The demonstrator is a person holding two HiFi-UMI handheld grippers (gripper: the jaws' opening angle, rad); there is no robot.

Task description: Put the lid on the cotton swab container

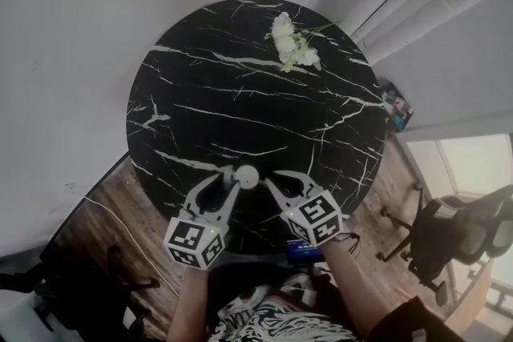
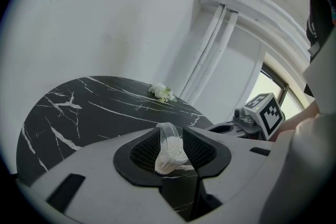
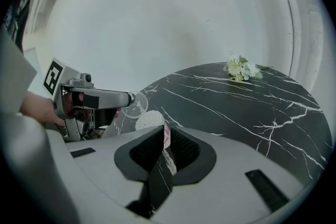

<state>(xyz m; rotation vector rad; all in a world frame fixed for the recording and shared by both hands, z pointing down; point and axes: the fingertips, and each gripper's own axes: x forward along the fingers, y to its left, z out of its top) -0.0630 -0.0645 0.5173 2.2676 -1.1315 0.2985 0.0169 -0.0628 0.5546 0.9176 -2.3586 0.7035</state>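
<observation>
Head view shows the cotton swab container at the 6 o'clock edge of the round marble table, with flowers well apart at 1 o'clock. The left gripper sits at the container's 9 o'clock and the right gripper at its 3 o'clock. In the left gripper view the jaws are pinched narrow on the clear lid, which is held on edge. The right gripper view shows that lid tilted just above the white swab heads. The right jaws nip a thin red-and-white edge (the container's wall, I judge). The lid is in hand and over the mouth but not yet seated; levelling it and pressing it down remain.
</observation>
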